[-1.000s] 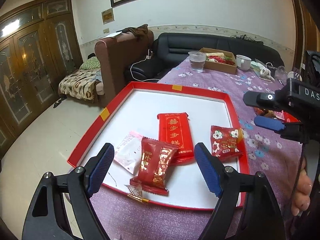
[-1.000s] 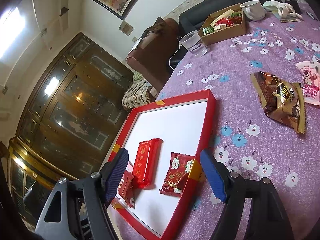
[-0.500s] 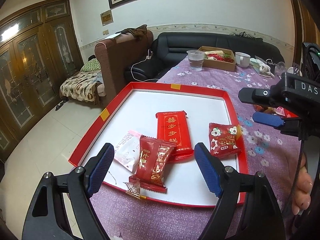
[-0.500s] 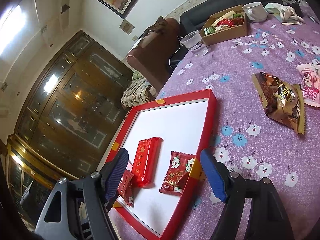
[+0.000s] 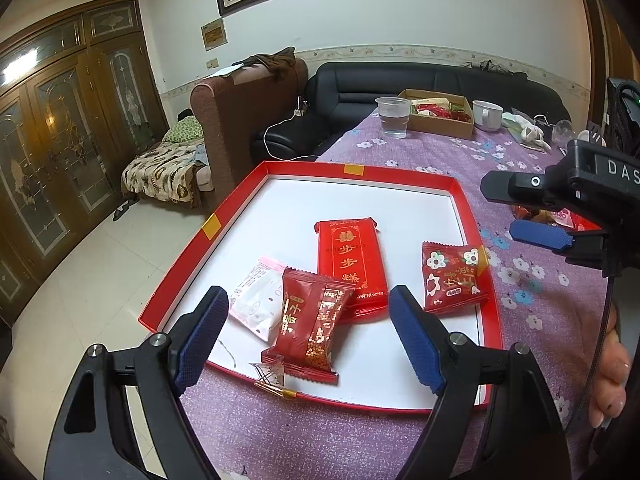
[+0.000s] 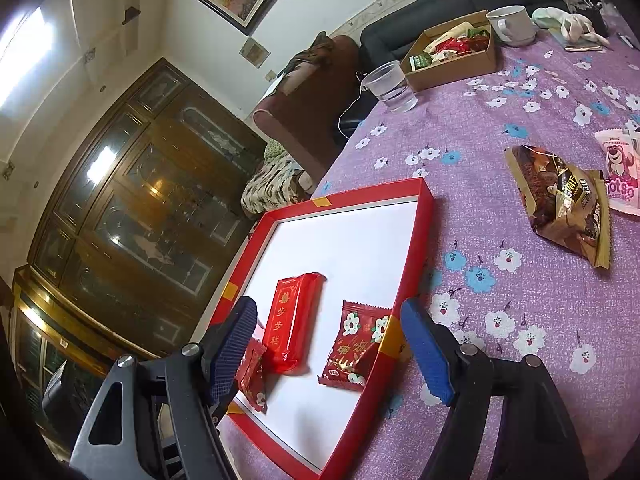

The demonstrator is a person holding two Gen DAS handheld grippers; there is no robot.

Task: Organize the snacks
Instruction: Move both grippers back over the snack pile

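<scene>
Four snacks lie in the red tray [image 5: 182,262]: a long red pack [image 5: 350,262], a dark red packet [image 5: 308,324] overlapping a white one [image 5: 256,300], and a flowered packet [image 5: 452,280] against the right rim. Two more snacks [image 6: 564,196] lie on the purple cloth [image 6: 520,308]. Left gripper [image 5: 308,342] and right gripper [image 6: 328,350] both hover with jaws spread, holding nothing

Pink Lotso pkt [image 6: 624,168] cut by frame edge; white pkt [image 5: 260,300] partly under red pkt [image 5: 310,326].

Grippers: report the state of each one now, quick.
Left gripper: open, holding nothing, over the red tray.
Right gripper: open, holding nothing, at the tray's edge.
</scene>
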